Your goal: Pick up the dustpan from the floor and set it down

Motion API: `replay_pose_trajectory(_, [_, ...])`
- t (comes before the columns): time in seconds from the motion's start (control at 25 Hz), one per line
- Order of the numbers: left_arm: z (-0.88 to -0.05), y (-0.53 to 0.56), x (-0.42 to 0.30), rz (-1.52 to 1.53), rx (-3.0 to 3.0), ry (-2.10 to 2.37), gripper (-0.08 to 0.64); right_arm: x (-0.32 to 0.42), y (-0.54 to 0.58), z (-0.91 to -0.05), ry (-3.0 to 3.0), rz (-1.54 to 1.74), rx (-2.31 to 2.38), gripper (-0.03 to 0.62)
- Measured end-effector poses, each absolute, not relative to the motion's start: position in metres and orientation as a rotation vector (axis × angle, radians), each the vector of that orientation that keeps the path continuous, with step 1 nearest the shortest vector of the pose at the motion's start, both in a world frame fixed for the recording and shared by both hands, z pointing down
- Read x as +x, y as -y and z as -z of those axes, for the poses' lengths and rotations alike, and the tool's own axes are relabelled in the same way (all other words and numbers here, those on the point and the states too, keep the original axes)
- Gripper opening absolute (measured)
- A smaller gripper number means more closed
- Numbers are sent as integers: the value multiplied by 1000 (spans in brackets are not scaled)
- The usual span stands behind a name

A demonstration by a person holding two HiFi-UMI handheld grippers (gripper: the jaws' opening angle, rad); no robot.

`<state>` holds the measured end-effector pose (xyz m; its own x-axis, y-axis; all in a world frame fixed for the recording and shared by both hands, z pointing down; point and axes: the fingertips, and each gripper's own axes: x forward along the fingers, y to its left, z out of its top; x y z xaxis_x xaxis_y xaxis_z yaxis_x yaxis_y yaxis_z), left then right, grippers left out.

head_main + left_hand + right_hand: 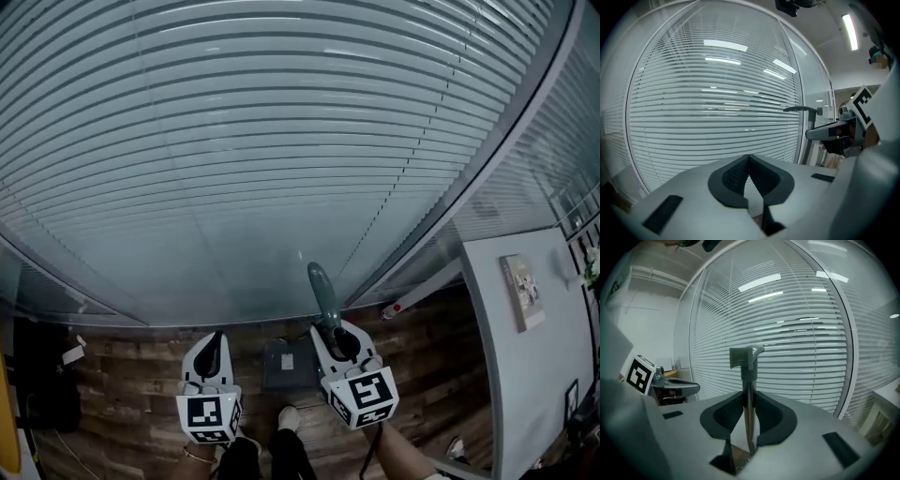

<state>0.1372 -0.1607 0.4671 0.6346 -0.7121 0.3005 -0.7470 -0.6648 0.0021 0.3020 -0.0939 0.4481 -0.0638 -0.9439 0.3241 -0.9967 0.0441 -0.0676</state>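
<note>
We note the blind-covered glass wall [281, 141] close ahead and the wooden floor [141, 375] below; the dustpan [277, 371] sits low by the person's shoe [289, 417], and we judge it could swing into the glass or land on an edge. The right gripper [336, 336] clamps only its slim handle [749, 394], which may pivot or slide between the pads. The left gripper [749, 161] is closed on nothing and lends no support.

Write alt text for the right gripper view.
The right gripper holds the grey dustpan handle upright, its dark fingers closed on the shaft, whose capped top rises above them. Behind it, closed white blinds fill the background; the left gripper shows at the left edge.
</note>
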Motion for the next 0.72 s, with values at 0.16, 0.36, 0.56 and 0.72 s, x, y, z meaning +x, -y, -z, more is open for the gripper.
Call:
replay_pose_trajectory(0.16, [-493,158,143,-450,2736,1221,17,306,92,-484,2114,-431,1982,95])
replay_pose_trajectory(0.36, [-530,153,154,-490,2701,1182,17,312,92,-526,2093,-441,1955,95])
replay_pose_trajectory(0.56, [-565,155,153,-505,2669,1191,17,309,95,-562,2077,-439,1940,97])
replay_pose_trajectory(0.72, [-588,155,149,-522,2649,1197,17,303,100,-582,2095,-413,1930,95])
